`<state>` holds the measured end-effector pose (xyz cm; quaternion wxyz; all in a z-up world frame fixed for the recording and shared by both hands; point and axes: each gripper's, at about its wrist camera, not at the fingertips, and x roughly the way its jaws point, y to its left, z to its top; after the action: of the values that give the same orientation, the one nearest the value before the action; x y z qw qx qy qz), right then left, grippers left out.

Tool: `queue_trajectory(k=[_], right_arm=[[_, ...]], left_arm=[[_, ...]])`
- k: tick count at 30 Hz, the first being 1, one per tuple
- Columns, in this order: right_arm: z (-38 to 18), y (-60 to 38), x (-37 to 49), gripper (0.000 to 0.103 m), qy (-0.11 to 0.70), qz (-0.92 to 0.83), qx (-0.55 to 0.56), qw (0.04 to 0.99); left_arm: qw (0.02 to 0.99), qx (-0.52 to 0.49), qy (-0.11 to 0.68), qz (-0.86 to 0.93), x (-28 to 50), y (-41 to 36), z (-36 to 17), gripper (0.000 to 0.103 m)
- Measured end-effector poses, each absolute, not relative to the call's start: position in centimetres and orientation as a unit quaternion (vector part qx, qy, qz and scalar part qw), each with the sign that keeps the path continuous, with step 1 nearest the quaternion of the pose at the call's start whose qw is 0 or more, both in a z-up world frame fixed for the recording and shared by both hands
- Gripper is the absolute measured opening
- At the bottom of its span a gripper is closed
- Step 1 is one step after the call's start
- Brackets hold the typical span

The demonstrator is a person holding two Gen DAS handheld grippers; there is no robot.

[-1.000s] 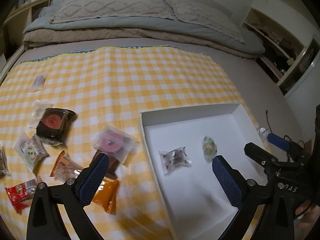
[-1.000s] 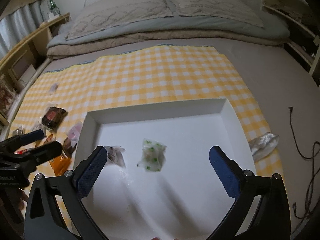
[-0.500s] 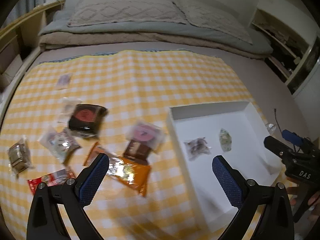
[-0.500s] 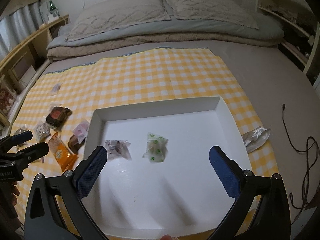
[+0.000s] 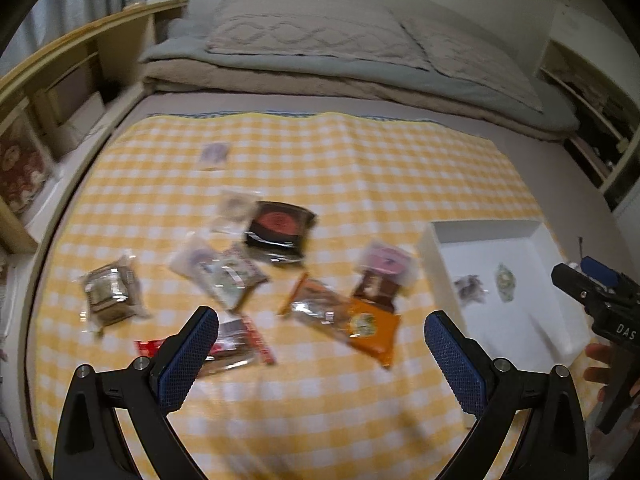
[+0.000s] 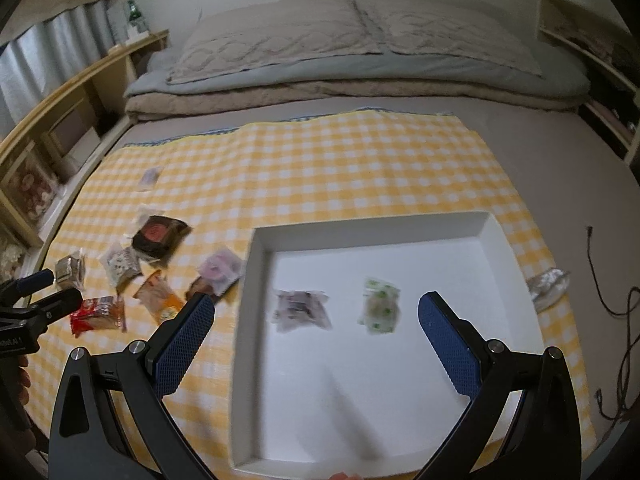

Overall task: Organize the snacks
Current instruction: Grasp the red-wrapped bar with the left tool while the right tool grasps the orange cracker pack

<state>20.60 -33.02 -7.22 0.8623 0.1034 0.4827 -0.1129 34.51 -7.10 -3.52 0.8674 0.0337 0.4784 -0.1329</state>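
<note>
Several wrapped snacks lie on the yellow checked cloth [image 5: 320, 160]: an orange packet [image 5: 356, 320], a dark round-cake packet [image 5: 280, 228], a pink packet [image 5: 386, 262], a red packet [image 5: 232, 344] and a brown one [image 5: 108, 292]. My left gripper [image 5: 320, 344] is open and empty above the orange and red packets. The white tray [image 6: 496, 248] holds a purple-grey snack [image 6: 300, 308] and a green-dotted snack [image 6: 380, 308]. My right gripper [image 6: 316, 340] is open and empty over the tray's left part. The tray also shows in the left wrist view [image 5: 436, 264].
Folded bedding and pillows [image 6: 360, 52] lie beyond the cloth. Wooden shelves [image 5: 60, 92] run along the left. A silver wrapper [image 6: 548, 284] and a black cable [image 6: 616, 300] lie right of the tray. A small packet [image 5: 214, 154] sits alone at the far left of the cloth.
My left gripper has swung left from the tray to over the loose snacks. My right gripper has pulled back and turned a little left, still over the tray. Both stay open.
</note>
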Motion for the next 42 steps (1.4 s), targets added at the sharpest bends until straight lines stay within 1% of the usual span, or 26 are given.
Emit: queue_trajectory(k=[8, 16, 18, 19, 20, 24, 26, 29, 32, 36, 42], right_arm=[[-8.4, -27.5, 23.5, 0.103, 0.487, -0.043, 0.081, 0.868], [-12.2, -21.9, 26.7, 0.102, 0.539, 0.061, 0.069, 0.837], [-13.0, -20.8, 27.4, 0.098, 0.546, 0.079, 0.069, 0.831], [-13.3, -20.5, 27.7, 0.093, 0.548, 0.084, 0.069, 0.829], [-13.7, -20.1, 28.0, 0.091, 0.554, 0.094, 0.07, 0.825], [-15.8, -18.3, 29.3, 0.085, 0.575, 0.126, 0.054, 0.807], [-16.8, -17.8, 29.8, 0.079, 0.584, 0.133, 0.043, 0.799], [-18.6, -17.3, 30.6, 0.073, 0.605, 0.131, 0.034, 0.785], [-19.7, -17.1, 30.9, 0.07, 0.614, 0.135, 0.021, 0.777], [-20.8, -16.8, 31.1, 0.069, 0.624, 0.145, 0.003, 0.768], [-21.8, -16.4, 30.3, 0.065, 0.649, 0.169, -0.016, 0.742]], left_arm=[[0.867, 0.047, 0.486, -0.098, 34.3, -2.0, -3.4, 0.103], [0.856, 0.031, 0.511, -0.076, 36.0, 1.6, -5.0, 0.103], [0.85, 0.023, 0.519, -0.082, 36.6, 1.9, -5.8, 0.103], [0.846, 0.02, 0.526, -0.087, 37.1, 2.0, -6.4, 0.103], [0.843, 0.02, 0.53, -0.088, 37.6, 2.1, -6.9, 0.103], [0.835, 0.034, 0.54, -0.1, 39.3, 1.5, -8.7, 0.103], [0.829, 0.038, 0.545, -0.118, 40.2, 0.9, -9.7, 0.103], [0.819, 0.042, 0.555, -0.14, 41.3, 0.2, -11.4, 0.103], [0.808, 0.046, 0.568, -0.151, 42.5, 0.2, -13.0, 0.103], [0.797, 0.042, 0.583, -0.152, 43.5, 0.6, -14.3, 0.103], [0.77, 0.078, 0.608, -0.178, 42.4, 0.6, -15.7, 0.103]])
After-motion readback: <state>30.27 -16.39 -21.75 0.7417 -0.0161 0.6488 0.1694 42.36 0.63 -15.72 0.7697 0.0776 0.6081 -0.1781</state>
